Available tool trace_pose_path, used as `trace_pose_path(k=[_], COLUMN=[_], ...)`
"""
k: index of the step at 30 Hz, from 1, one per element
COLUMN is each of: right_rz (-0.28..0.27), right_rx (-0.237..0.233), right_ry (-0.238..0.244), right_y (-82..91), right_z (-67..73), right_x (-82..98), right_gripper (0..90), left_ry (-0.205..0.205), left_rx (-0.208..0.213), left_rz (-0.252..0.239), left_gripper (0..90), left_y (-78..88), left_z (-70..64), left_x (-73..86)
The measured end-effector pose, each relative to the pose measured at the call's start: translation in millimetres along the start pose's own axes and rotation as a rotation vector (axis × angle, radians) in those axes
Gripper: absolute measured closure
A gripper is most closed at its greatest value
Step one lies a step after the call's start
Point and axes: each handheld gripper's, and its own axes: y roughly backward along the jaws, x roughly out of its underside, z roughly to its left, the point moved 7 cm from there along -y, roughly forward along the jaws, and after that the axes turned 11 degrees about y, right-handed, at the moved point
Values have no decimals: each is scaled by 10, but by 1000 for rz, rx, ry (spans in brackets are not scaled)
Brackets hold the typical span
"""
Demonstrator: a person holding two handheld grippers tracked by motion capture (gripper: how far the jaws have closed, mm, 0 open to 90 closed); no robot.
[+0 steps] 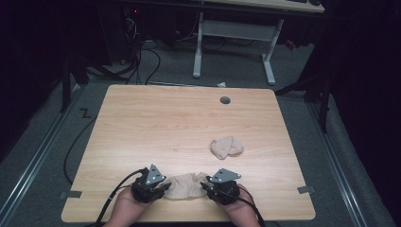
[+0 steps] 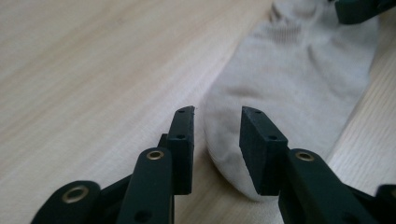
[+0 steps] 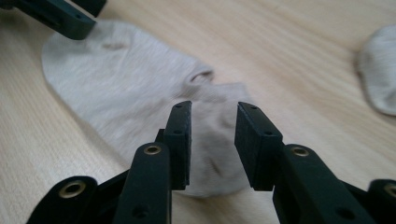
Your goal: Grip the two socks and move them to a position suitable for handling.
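At the near edge of the worktop [image 1: 142, 118], a beige sock [image 1: 187, 186] lies flat between the two hands. The left claw [image 2: 217, 119] stands open over its toe end, and the right claw [image 3: 213, 114] gapes over the cuff end, neither pinching cloth; one at each end probably serves to spread or fold it. Farther off, to the right, a bundled sock [image 1: 227, 147] rests well apart.

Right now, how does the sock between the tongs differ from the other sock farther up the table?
The near sock lies spread flat; the far sock is bunched into a lump. The near sock sits at the table's front edge between the left tongs and right tongs, both open; the far sock lies alone, nearer mid-table. Both are the same beige.
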Motion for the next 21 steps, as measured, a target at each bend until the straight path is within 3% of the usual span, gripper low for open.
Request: trace_pose_path(k=[3,5,8,12,17,21], right_rz=[-26,-33,-37,-32,-7,12], right_rx=[30,46,73,113,215,265], right_ry=[-27,-51,-77,-102,-153,-212], right_y=[62,102,162,212,215,168], right_z=[-95,-158,-259,-431,-843,-1187], right_x=[0,12,29,65,115,124], right_gripper=[656,659,748,809,862,881], left_ry=[56,68,91,146,152,129], left_rx=[22,4,-41,-53,-3,-7], left_rz=[-74,-93,-129,-163,-154,-146], left_gripper=[635,617,606,588,594,590], left_y=[135,182,219,233,223,218], left_z=[105,201,333,487,494,481], left_x=[-71,-72,-89,-140,-127,-112])
